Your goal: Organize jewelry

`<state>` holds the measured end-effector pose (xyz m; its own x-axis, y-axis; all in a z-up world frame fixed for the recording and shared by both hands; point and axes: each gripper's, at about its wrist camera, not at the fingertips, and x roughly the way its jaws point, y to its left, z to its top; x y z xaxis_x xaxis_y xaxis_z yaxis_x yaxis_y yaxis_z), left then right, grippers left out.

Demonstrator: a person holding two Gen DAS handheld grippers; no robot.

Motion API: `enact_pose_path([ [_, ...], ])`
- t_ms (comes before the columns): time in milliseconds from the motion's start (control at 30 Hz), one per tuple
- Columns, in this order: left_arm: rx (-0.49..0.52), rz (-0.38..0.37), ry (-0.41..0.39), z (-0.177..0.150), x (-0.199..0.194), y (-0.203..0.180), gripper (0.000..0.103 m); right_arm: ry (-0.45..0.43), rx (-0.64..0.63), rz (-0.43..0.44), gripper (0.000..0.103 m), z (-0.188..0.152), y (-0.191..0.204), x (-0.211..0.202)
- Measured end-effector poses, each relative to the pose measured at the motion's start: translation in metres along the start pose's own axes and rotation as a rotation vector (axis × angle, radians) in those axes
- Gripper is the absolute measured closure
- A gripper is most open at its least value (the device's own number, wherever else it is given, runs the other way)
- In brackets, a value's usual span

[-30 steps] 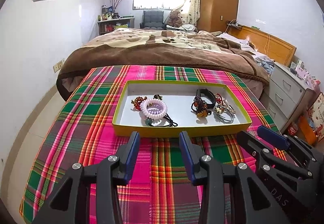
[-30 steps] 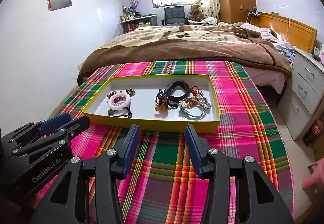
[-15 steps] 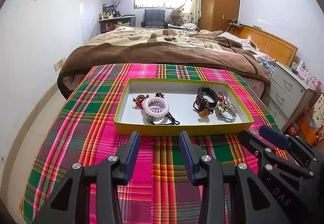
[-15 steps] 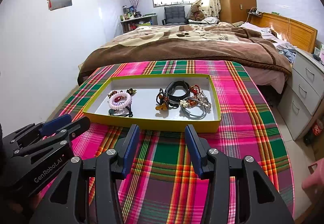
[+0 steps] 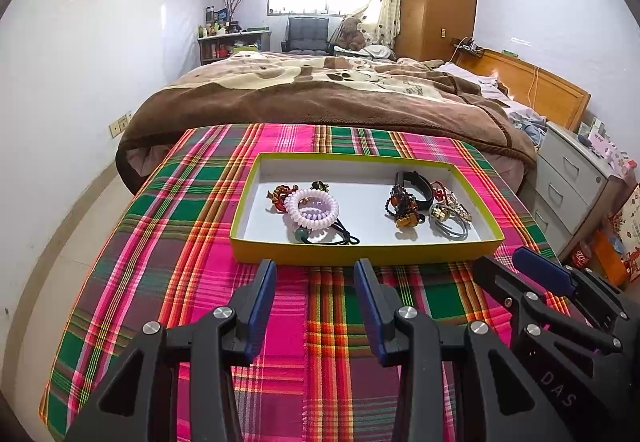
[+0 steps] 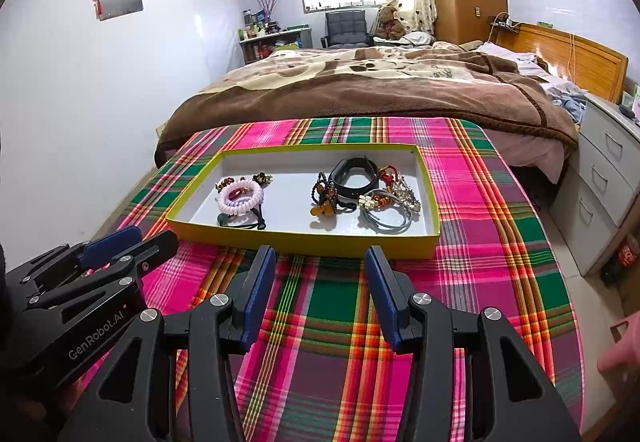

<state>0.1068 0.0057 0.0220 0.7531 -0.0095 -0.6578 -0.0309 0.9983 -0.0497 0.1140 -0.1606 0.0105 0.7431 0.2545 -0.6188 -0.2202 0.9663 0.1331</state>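
Note:
A shallow yellow-rimmed tray (image 5: 360, 255) (image 6: 296, 240) with a white floor sits on the plaid tablecloth. In its left half lie a pink coil hair tie (image 5: 312, 208) (image 6: 240, 198), black hair ties and small red-gold pieces. In its right half lie a black wristband (image 5: 416, 186) (image 6: 354, 176), an amber bead bracelet (image 5: 404, 208) (image 6: 324, 198) and grey bangles (image 5: 450, 224) (image 6: 386, 216). My left gripper (image 5: 315, 269) and my right gripper (image 6: 320, 256) are both open and empty, side by side just short of the tray's near wall.
The plaid-covered table (image 5: 192, 242) ends close on the left and right. A bed with a brown blanket (image 5: 328, 94) stands behind it. White drawers (image 5: 576, 178) stand at the right. A hand's fingers (image 6: 624, 350) show at the right edge of the right wrist view.
Both grippers have drawn back slightly and risen, so the tray sits a little farther away. Both stay open and empty. The jewelry has not moved.

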Motion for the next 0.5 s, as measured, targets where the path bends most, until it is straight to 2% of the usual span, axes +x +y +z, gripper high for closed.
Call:
enact_pose_path([
  [500, -0.004, -0.001, 0.01, -0.0012, 0.0022, 0.0001, 0.063, 0.007, -0.002, -0.001, 0.056, 0.0018, 0.0007, 0.0013],
])
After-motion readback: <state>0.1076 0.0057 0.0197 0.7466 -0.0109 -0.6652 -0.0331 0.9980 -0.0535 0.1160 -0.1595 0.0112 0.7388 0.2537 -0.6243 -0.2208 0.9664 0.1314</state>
